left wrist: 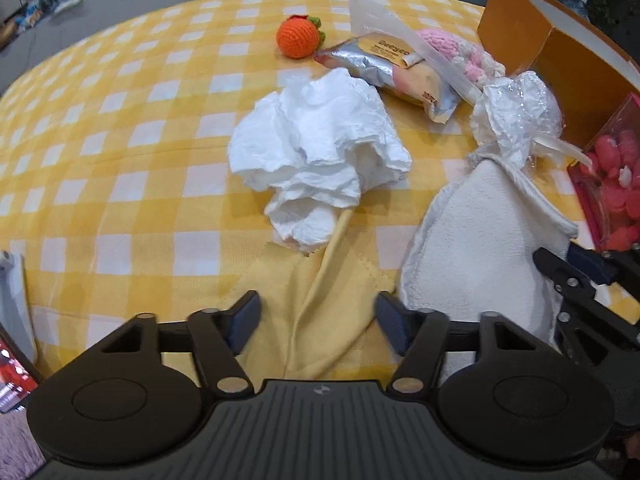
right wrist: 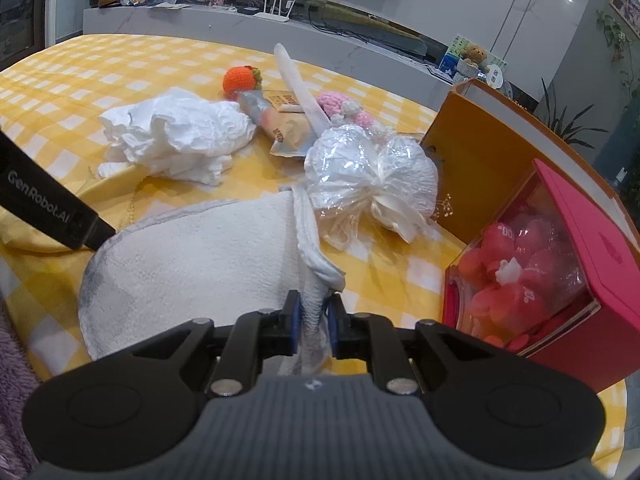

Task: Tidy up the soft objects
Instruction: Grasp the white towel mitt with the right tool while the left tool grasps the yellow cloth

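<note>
My left gripper is open over a yellow cloth that lies on the checked tablecloth. My right gripper is shut on the edge of a white slipper, which also shows in the left wrist view. Crumpled white tissue lies just beyond the yellow cloth and shows in the right wrist view. Behind it are an orange crochet fruit, a foil snack packet, a pink crochet toy and a white plastic-wrapped bundle.
An open orange box stands at the right, with a pink box of red pieces in front of it. The yellow checked tablecloth covers the table. A lilac fluffy fabric lies at the near left corner.
</note>
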The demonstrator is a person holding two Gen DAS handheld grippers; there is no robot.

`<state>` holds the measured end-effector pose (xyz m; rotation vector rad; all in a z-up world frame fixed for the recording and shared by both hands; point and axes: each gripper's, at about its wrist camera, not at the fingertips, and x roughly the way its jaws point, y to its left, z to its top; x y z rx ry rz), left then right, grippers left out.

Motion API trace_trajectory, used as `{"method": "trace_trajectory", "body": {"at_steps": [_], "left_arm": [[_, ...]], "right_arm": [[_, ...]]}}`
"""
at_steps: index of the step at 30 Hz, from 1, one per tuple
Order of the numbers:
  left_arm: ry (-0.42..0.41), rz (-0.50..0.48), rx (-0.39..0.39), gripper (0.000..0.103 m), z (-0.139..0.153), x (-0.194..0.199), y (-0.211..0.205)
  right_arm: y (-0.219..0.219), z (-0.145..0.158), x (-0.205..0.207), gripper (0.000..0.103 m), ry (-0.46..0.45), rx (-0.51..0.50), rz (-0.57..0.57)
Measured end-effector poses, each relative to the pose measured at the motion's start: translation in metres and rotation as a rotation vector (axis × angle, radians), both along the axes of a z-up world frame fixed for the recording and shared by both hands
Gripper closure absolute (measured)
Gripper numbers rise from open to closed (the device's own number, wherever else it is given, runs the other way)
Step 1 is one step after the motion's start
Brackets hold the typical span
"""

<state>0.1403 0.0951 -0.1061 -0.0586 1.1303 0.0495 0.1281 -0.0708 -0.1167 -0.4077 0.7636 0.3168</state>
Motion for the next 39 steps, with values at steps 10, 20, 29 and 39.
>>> {"method": "trace_trajectory", "body": {"at_steps": [10, 20, 29, 39], "left_arm": [[-0.045, -0.002, -0.051, 0.092, 0.003, -0.003, 0.005], [-0.042, -0.049, -0.172, 0.098, 0.001, -0.005, 0.002], [-0.047, -0.051, -0.175, 0.098, 0.001, -0.005, 0.003], [-0.053, -0.055, -0.183, 0.098, 0.002, -0.006, 0.003]], "right_arm": [[-0.022, 0.017, 0.003, 0.03, 0.074, 0.221, -0.055], [0.01, 0.009, -0.01, 0.005, 0.179, 0.251, 0.137], [0.02, -0.008, -0.007, 0.002, 0.212, 0.196, 0.159], [0.004, 0.001, -0.007, 0.047, 0.165, 0.214, 0.102]]}}
